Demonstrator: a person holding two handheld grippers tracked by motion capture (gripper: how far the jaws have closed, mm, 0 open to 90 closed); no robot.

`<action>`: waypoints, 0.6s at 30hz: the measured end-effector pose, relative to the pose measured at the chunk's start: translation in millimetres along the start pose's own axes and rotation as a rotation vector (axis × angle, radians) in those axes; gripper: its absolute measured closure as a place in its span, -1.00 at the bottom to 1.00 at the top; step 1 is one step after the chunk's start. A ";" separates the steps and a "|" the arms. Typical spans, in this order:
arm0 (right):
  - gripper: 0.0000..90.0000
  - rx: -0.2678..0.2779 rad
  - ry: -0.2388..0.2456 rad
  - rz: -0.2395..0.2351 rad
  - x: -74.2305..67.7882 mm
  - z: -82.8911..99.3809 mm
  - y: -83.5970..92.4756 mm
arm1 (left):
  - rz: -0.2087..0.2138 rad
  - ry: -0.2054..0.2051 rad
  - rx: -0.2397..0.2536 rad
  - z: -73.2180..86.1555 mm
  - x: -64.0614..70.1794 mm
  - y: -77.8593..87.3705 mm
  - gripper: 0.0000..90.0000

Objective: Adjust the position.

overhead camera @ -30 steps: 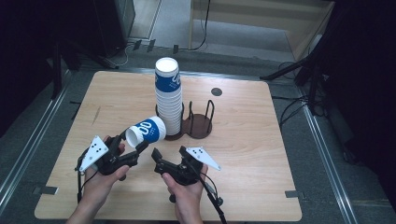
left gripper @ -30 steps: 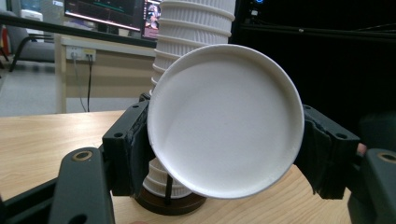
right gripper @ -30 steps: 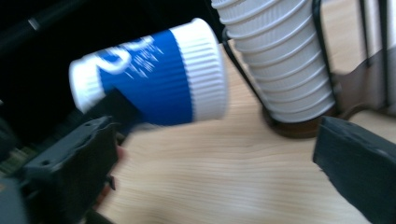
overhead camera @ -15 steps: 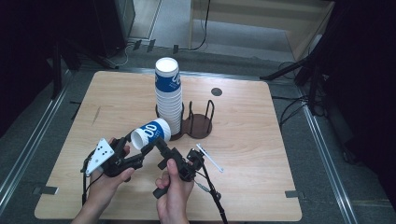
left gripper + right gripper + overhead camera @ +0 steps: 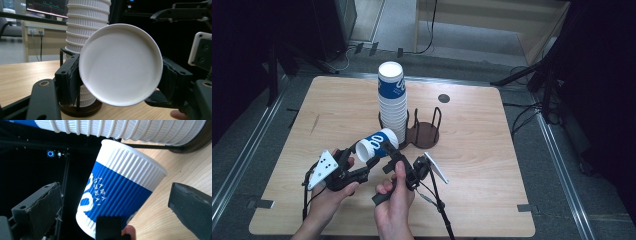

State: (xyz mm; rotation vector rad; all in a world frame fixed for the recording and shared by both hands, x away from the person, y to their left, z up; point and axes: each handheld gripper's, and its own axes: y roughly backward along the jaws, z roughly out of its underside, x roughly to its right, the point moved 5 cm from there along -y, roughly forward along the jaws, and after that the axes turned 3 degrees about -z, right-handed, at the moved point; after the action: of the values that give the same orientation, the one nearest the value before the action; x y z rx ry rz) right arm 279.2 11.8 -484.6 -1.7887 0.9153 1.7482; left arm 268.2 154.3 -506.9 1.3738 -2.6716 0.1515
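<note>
Since the earlier pictures, the right gripper (image 5: 398,161) has been turned on its side and brought up to the ribbed blue and white paper cup (image 5: 376,144). Its jaws are spread wide on both sides of the cup, not touching. The cup is gripped tight at its base by the left gripper (image 5: 364,170), tipped sideways, near the tall stack of cups (image 5: 392,100) on the wooden table (image 5: 492,165).

high view: above the desk's (image 5: 492,165) near edge, facing forward and down, far off | left gripper view: very near, looks into the held cup's (image 5: 121,63) mouth | right gripper view: close, turned, cup's (image 5: 117,195) ribbed side | shared: cup, with the cup stack (image 5: 392,102) at 12 o'clock in the right gripper view
</note>
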 end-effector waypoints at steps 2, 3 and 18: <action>-1.00 0.002 -0.027 0.003 1.2 -0.6 -1.7 | 0.003 -0.001 0.001 0.2 0.6 -0.3 -0.36; -1.00 -0.001 -0.045 0.001 1.4 -0.9 -2.8 | 0.004 0.000 0.001 0.3 1.2 -0.5 -0.36; -1.00 -0.018 -0.210 -0.019 13.0 -6.5 -19.5 | 0.024 -0.018 0.007 0.8 5.1 -1.1 -0.36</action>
State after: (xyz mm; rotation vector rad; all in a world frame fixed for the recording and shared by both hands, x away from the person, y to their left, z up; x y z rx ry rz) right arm 297.5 18.2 -499.3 -1.5824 0.7956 1.8943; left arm 266.0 149.5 -506.8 1.3517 -2.7058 0.1517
